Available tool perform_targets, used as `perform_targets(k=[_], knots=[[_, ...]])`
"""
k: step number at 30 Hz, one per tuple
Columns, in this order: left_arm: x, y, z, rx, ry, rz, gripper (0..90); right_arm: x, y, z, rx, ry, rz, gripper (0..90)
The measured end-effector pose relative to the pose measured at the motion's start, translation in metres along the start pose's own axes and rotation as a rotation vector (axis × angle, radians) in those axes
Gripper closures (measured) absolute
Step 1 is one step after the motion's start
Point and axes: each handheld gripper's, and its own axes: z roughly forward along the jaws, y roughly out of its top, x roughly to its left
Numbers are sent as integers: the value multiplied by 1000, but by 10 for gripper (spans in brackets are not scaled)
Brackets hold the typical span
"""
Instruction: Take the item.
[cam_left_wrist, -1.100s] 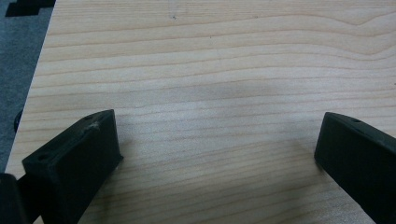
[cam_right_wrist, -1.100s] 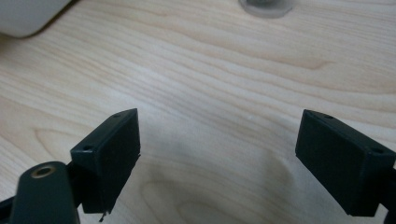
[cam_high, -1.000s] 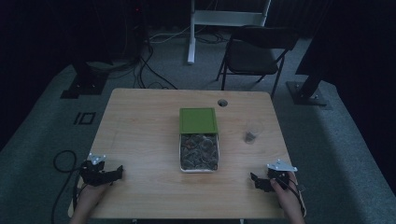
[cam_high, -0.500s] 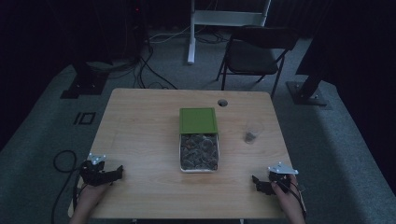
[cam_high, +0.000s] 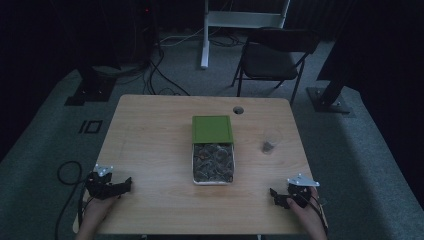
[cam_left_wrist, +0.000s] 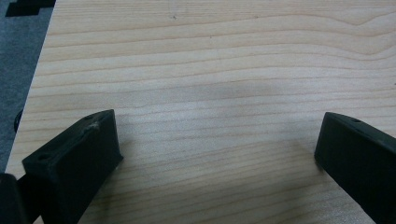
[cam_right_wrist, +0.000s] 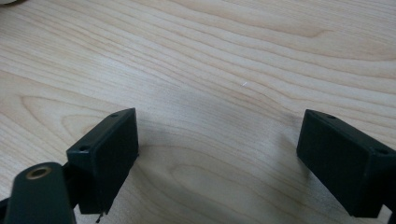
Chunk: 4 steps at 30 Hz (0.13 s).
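left hand-held gripper: wide open, holds nothing | right hand-held gripper: wide open too | tin box (green lid slid back) mid counter, well apart from both | work not started yet

Tray: contents dark, too small to identify. Glass: contents dim and unclear. Left gripper: both fingers cut off by the frame's bottom edge. Person: forearms cropped at the lower border.
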Motion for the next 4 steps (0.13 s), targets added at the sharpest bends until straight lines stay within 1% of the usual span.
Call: perform_targets(k=[4], knots=[[0,0,0,-1,5,-5,5,0,0,0,0,0,0,125]])
